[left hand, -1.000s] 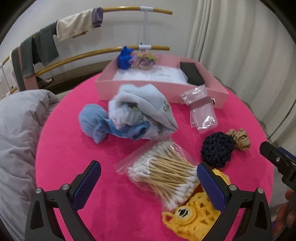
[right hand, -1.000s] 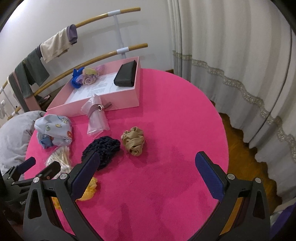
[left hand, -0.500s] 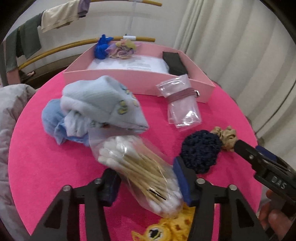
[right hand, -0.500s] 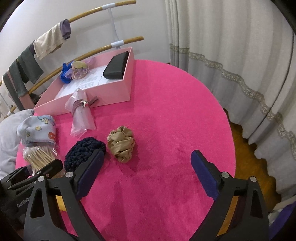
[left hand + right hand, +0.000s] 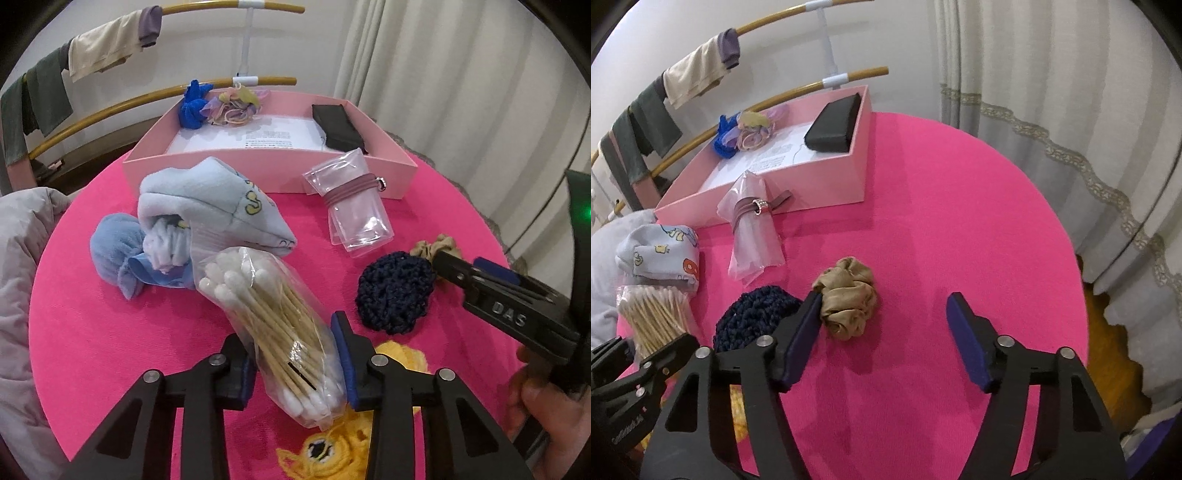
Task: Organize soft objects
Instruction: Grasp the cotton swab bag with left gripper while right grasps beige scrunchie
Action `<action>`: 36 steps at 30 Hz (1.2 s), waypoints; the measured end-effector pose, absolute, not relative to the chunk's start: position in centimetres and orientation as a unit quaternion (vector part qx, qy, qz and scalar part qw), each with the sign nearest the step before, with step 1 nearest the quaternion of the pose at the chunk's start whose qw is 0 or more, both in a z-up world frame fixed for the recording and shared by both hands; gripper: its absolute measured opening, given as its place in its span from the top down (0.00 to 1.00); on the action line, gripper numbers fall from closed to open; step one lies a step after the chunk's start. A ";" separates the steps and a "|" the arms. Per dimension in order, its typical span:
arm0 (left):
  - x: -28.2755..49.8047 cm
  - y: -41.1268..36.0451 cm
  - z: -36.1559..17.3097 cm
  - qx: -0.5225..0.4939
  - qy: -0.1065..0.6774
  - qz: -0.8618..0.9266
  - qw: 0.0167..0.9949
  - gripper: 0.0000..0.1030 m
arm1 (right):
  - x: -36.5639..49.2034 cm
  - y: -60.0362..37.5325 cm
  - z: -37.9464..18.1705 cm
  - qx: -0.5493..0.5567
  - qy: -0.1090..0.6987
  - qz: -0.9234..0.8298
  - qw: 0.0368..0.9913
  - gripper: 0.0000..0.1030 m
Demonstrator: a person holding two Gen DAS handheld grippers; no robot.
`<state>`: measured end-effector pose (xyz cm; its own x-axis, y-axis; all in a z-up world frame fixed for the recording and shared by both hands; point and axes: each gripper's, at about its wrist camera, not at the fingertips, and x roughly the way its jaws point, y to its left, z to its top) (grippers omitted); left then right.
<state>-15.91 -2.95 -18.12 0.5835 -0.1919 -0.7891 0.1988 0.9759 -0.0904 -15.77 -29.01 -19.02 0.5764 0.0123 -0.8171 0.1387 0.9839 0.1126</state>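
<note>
My left gripper [image 5: 295, 365] is shut on a clear bag of cotton swabs [image 5: 273, 325] and holds it above the pink table; the bag also shows in the right wrist view [image 5: 653, 314]. My right gripper [image 5: 886, 332] is open and empty, its left finger beside a tan scrunchie [image 5: 849, 299]. A dark blue knitted scrunchie [image 5: 395, 291] lies next to it. A pale blue cloth bundle [image 5: 199, 218] lies in front of the pink tray [image 5: 266, 173]. A yellow knitted toy [image 5: 332, 446] lies under the left gripper.
The tray holds a blue scrunchie [image 5: 192, 107], a pastel scrunchie [image 5: 236, 107] and a black case [image 5: 336, 125]. A clear pouch with a pink band [image 5: 354, 210] lies before the tray. A clothes rack [image 5: 110, 59] stands behind, curtains to the right.
My left gripper closed on the bag of cotton swabs and lifted it off the table. My right gripper moved down towards the tan scrunchie.
</note>
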 end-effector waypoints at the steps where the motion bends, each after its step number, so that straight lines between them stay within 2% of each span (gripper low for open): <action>1: -16.0 -2.9 -18.0 0.005 0.443 -0.110 0.890 0.68 | -15.4 -28.7 -19.2 0.081 0.462 -0.026 0.883 0.42; 3: -16.1 -2.8 -17.8 0.006 0.441 -0.112 0.890 0.70 | -14.9 -28.1 -19.6 0.074 0.467 -0.018 0.881 0.45; 4: -16.2 -2.7 -17.7 0.006 0.441 -0.113 0.890 0.70 | -14.8 -27.6 -19.8 0.055 0.464 -0.023 0.884 0.51; 5: -16.3 -2.6 -17.5 0.005 0.441 -0.114 0.890 0.71 | -14.7 -27.4 -19.8 0.043 0.464 -0.028 0.884 0.70; 6: -16.5 -2.5 -17.4 0.004 0.441 -0.115 0.890 0.71 | -14.8 -27.5 -19.7 0.046 0.461 -0.029 0.885 0.79; 20: -19.4 -0.8 -13.9 0.000 0.408 -0.111 0.906 0.72 | -18.3 -27.3 -15.1 0.095 0.429 0.018 0.898 0.79; 30: -22.6 1.3 -9.5 -0.004 0.370 -0.108 0.923 0.72 | -19.1 -24.1 -11.3 0.089 0.400 0.074 0.909 0.79; 36: -21.8 3.5 -6.1 -0.015 0.341 -0.081 0.937 0.72 | -17.0 -22.4 -9.2 0.067 0.384 0.095 0.916 0.79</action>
<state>-21.81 3.45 -6.08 0.7547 -0.1622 -0.6357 0.1413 0.9864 -0.0838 -16.99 -22.41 -9.18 0.6870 0.2266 -0.6904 -0.1229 0.9727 0.1969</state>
